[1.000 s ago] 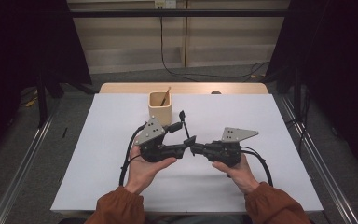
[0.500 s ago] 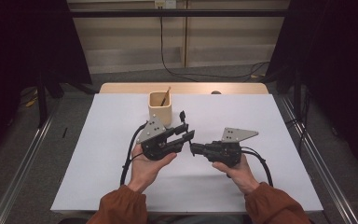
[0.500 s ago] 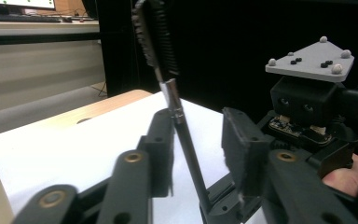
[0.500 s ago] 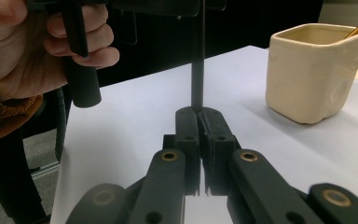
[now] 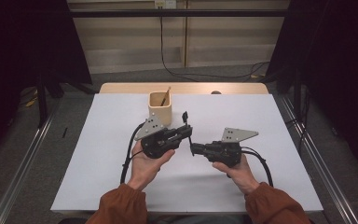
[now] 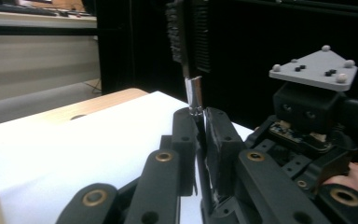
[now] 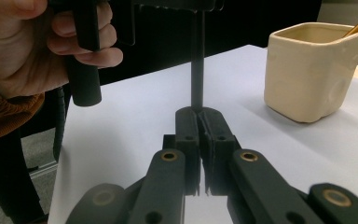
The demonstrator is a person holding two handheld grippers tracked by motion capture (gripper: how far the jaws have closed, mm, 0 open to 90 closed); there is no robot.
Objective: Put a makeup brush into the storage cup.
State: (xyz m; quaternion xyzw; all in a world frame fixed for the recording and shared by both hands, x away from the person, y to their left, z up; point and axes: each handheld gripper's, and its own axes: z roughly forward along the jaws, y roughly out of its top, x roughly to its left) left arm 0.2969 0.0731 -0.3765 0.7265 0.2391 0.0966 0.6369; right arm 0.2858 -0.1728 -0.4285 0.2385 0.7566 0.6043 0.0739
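Observation:
A small black brush [image 5: 185, 122] with a metal collar stands upright between the two grippers over the white table. My left gripper [image 5: 188, 132] has just been closing and is now shut on the brush; in the left gripper view its jaws [image 6: 201, 114] pinch just below the silver collar [image 6: 194, 93], with the bristle head above. My right gripper [image 5: 193, 149] is shut on the lower end of the handle. In the right gripper view the black handle [image 7: 196, 60] rises straight out of its closed jaws [image 7: 199, 112].
A cream square cup [image 5: 161, 106] with a wooden-handled stick [image 5: 167, 95] in it stands just behind the left gripper; the cup [image 7: 312, 70] is also at the right of the right gripper view. The white sheet [image 5: 270, 121] covers the table.
The left gripper's jaws, open around the brush a second ago, have closed onto it. Both hands stayed where they were.

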